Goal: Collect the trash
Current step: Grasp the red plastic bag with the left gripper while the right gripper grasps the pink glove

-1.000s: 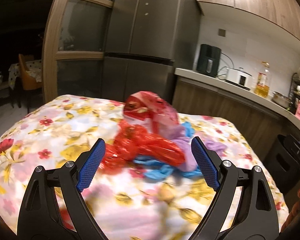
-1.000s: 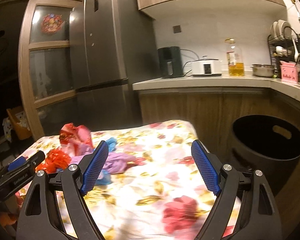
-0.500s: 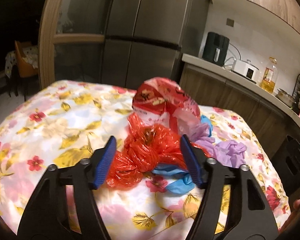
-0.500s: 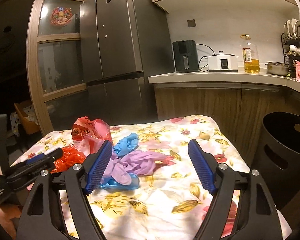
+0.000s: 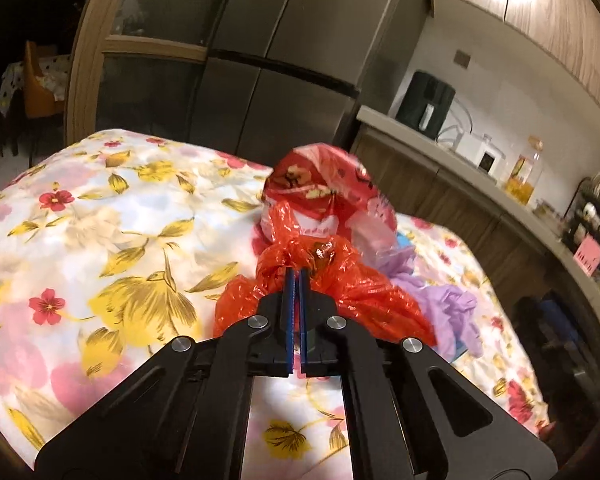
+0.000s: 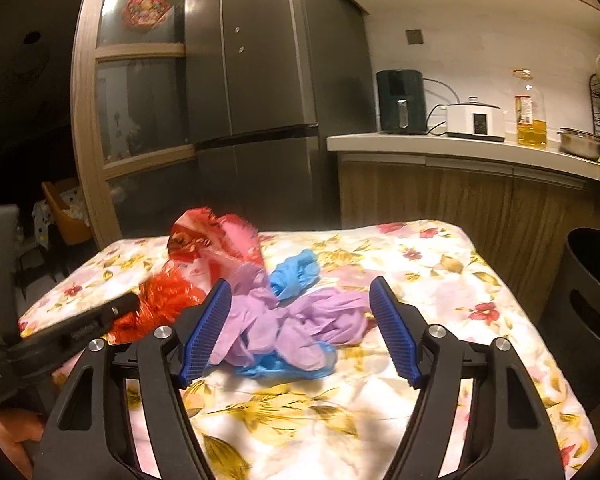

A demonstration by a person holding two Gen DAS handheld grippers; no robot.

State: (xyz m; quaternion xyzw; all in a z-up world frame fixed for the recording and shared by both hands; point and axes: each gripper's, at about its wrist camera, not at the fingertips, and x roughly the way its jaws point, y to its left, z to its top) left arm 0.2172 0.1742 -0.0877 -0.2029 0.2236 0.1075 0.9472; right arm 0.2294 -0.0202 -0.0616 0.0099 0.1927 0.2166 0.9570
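**Left claw pinched on the red bag, right claw wide over the gloves**

A black bin (image 6: 592,304) stands on the floor just beside the right edge of the desk (image 6: 440,264); only its dark rim and side handle slot show, and what lies inside cannot be told. On the counter behind, a steel pot (image 6: 580,148) sits near a bottle of oil (image 6: 531,114); its contents are hidden too.

The trash lies heaped on the flowered cloth of the desk: a crumpled orange-red plastic bag (image 5: 332,280), a red printed bag (image 5: 320,184) standing behind it and touching it, purple gloves (image 6: 300,320) bunched to the right of those, and blue gloves (image 6: 296,272) partly under and behind the purple ones.

The left claw (image 5: 297,280) has its blue pads brought together, with a fold of the orange-red plastic bag pinched at their tips; the bag bulges out on both sides of the pads. In the right wrist view this claw reaches in from the left edge to the same bag.

The right claw (image 6: 300,328) stands with its jaws well apart, having just been closing a little. The purple gloves lie between them; the left pad sits close against the heap, the right pad apart from it. It grips nothing.
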